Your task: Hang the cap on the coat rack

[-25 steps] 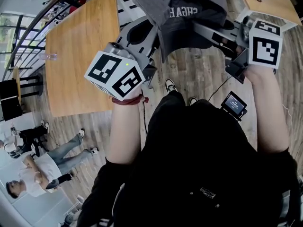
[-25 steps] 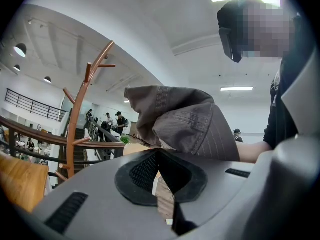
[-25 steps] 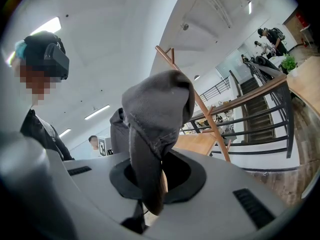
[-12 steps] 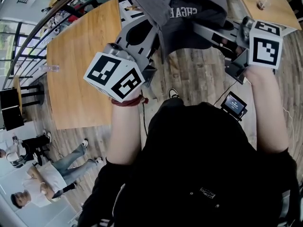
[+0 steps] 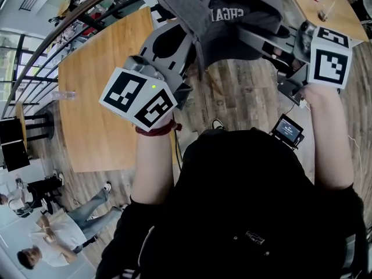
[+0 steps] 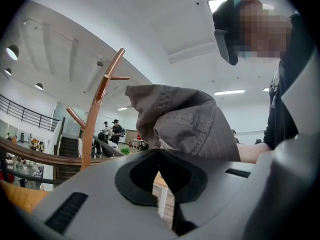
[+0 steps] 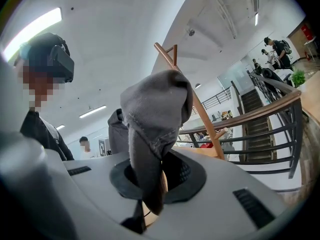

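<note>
Cap [image 5: 232, 22]: grey, soft cloth, raised in the air between both tools. The fingers of the right gripper [image 7: 149, 184] are pressed together on a fold of its fabric, which droops down through them. The fingers of the left gripper [image 6: 160, 156] look closed at their tips on the cap's other edge, with only a sliver of gap behind. The cap hangs off the wooden worktop's [image 5: 99, 97] right edge, over the plank floor [image 5: 244, 92]. The wooden coat rack [image 6: 92, 129] stands beyond, apart from the cap. Light and floppy, I'd judge. It will sag between holds, so take the stiffer brim or band and keep the crown open for a peg.
</note>
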Motion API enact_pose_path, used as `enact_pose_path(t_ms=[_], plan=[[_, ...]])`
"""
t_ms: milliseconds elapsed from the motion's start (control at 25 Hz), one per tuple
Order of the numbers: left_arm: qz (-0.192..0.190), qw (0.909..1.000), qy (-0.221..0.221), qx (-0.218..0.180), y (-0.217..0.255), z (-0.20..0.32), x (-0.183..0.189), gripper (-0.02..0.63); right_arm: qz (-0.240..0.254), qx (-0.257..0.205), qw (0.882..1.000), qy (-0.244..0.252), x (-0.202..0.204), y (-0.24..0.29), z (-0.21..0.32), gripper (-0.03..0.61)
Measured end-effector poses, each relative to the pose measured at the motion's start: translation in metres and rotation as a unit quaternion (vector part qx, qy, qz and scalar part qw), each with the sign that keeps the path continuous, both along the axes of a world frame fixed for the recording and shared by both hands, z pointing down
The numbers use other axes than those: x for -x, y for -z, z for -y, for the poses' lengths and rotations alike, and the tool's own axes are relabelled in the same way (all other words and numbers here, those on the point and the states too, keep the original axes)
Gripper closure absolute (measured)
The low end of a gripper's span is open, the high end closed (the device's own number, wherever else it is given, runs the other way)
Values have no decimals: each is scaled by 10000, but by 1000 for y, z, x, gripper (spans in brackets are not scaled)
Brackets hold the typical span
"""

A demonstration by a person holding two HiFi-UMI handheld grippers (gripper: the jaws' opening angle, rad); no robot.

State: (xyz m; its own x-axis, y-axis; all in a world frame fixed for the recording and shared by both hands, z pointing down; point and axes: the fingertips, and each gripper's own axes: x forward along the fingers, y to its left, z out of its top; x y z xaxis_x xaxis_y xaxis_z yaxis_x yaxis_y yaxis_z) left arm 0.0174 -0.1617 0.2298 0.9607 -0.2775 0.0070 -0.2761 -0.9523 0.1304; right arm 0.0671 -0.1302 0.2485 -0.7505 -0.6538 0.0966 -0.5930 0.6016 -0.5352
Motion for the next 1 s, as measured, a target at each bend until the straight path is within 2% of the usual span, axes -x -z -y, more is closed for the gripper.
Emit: enact_pose_path(t_ms=[240,560,1000], plan=[[-41,9999,-120,-6,9,-1,4,607,-38,-69,9999,-95,5,10,-1,535],[-139,9999,-19,-8,13,-4,7,607,-22,-36,10000,49,8,12,-5,535],[-235,9990,275,-271,68,-18,53,607,-74,-224,9984,520,57,66,-18,535]])
